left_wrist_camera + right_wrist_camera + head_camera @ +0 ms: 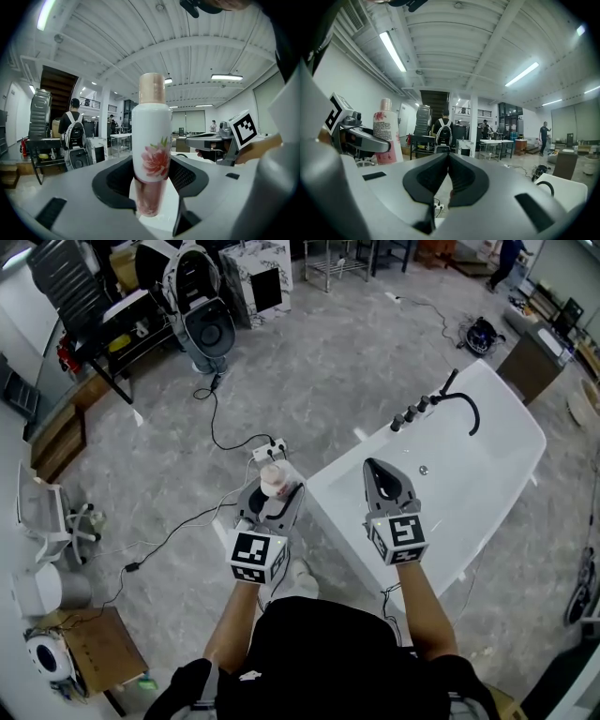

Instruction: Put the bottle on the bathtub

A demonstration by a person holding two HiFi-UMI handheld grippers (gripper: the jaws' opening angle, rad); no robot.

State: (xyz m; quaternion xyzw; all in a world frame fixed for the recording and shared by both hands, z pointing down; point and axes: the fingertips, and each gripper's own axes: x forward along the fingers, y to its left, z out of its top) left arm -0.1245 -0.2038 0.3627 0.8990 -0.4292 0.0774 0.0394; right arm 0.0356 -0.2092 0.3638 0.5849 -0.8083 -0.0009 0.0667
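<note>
A white bottle (151, 140) with a pink flower print and a rose-gold cap stands upright between the jaws of my left gripper (152, 187), which is shut on it. From the head camera, the bottle (273, 480) and left gripper (271, 498) hover over the floor just left of the white bathtub (487, 427). My right gripper (387, 482) is held above the tub's near end, jaws shut with nothing between them. In the right gripper view the gripper (448, 180) points across the room, and the bottle (387, 131) shows at the left.
A black faucet (459, 399) with several knobs stands on the tub's far rim. A power strip (267, 448) and black cables lie on the floor near the tub's corner. Chairs, a cart and boxes line the left side. People stand far off in the hall.
</note>
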